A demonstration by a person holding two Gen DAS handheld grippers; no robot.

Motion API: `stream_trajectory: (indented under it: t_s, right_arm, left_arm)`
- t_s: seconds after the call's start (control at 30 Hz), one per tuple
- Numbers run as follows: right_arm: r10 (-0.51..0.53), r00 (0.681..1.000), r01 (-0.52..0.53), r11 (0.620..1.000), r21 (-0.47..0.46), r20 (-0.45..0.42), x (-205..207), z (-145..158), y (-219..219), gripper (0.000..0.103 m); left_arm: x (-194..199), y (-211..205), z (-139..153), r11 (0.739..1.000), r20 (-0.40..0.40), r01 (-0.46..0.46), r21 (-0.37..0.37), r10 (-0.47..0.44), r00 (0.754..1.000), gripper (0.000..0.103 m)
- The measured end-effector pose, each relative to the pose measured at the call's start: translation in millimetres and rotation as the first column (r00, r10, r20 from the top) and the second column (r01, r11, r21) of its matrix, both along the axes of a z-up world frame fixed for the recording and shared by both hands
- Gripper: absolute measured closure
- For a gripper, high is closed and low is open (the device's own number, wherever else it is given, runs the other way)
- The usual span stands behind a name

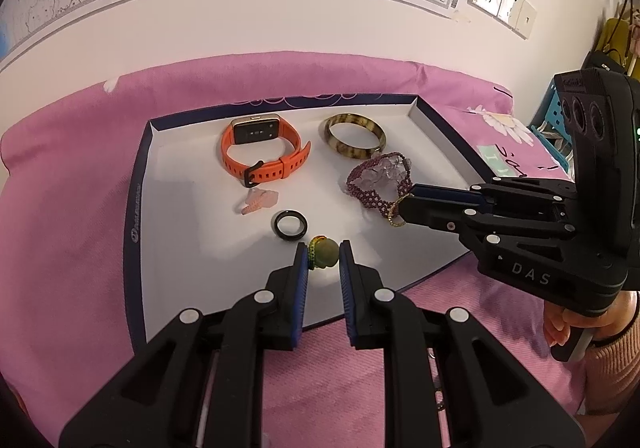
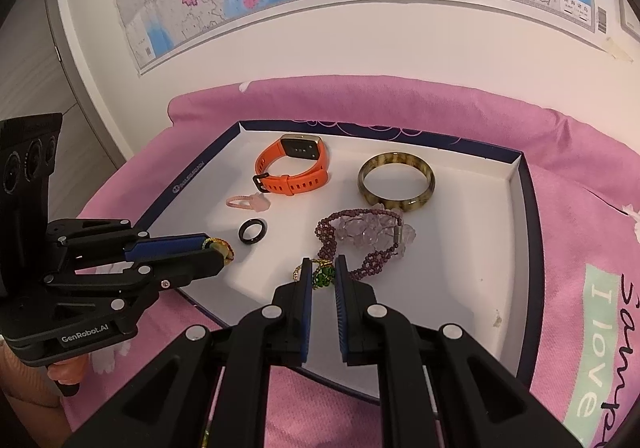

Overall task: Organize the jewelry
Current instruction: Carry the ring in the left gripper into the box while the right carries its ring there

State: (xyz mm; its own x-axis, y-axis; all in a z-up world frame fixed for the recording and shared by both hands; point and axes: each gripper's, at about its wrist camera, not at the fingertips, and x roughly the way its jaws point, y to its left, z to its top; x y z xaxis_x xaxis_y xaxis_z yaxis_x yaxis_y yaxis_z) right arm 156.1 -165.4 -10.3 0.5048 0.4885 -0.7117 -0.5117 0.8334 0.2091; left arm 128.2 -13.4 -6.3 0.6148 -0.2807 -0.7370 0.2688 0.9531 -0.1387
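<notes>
A white tray with a navy rim (image 1: 138, 208) (image 2: 524, 188) lies on pink bedding and holds jewelry. My left gripper (image 1: 323, 254) (image 2: 220, 250) is shut on a green bead with a coloured cord (image 1: 325, 257) (image 2: 223, 247) just above the tray's near part. My right gripper (image 2: 323, 268) (image 1: 402, 208) is shut on a green clover charm on a gold chain (image 2: 325, 277) (image 1: 394, 218), beside a purple beaded bracelet with clear crystals (image 1: 378, 178) (image 2: 368, 234). A black ring (image 1: 290, 225) (image 2: 253, 231) lies between the two grippers.
Farther back in the tray are an orange smartwatch (image 1: 260, 150) (image 2: 294, 168), a brown mottled bangle (image 1: 355, 136) (image 2: 396, 182) and a small pink ring (image 1: 256, 203) (image 2: 250, 202). A wall with maps rises behind the bed. A person's hand (image 1: 560, 322) holds the right gripper.
</notes>
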Motion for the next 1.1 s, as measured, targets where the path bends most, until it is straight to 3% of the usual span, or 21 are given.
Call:
stream_trajectory:
  t_s: [1.1]
  right_arm:
    - [-0.018, 1.000, 0.018, 1.000, -0.015, -0.023, 6, -11, 2, 0.093]
  left_arm:
    - [9, -4, -11, 1.000, -0.029, -0.016, 0.023, 0.016, 0.999, 0.087]
